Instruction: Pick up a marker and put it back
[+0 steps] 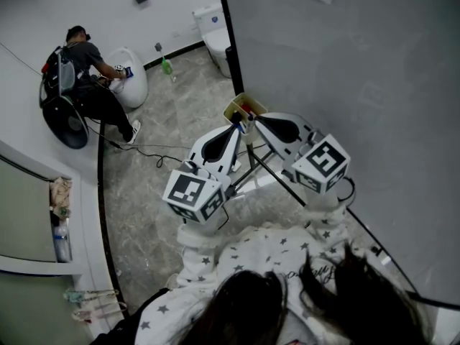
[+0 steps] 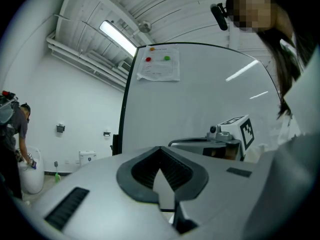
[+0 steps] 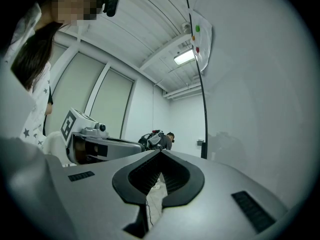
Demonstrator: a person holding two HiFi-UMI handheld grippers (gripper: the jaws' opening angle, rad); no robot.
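A small yellowish holder hangs at the whiteboard's lower edge, with marker ends showing inside, one of them red. My left gripper points up at the holder from below left, its tips just short of it. My right gripper points at it from the right. In the left gripper view my left gripper is shut with nothing in it, and the right one's marker cube shows beyond. My right gripper is shut and empty too. No marker is held.
The whiteboard fills the right side, and its stand legs cross under my grippers. A sheet with coloured dots is stuck to the board. Far left, a person crouches by a white tub. A toilet, a green bottle and a floor cable lie beyond.
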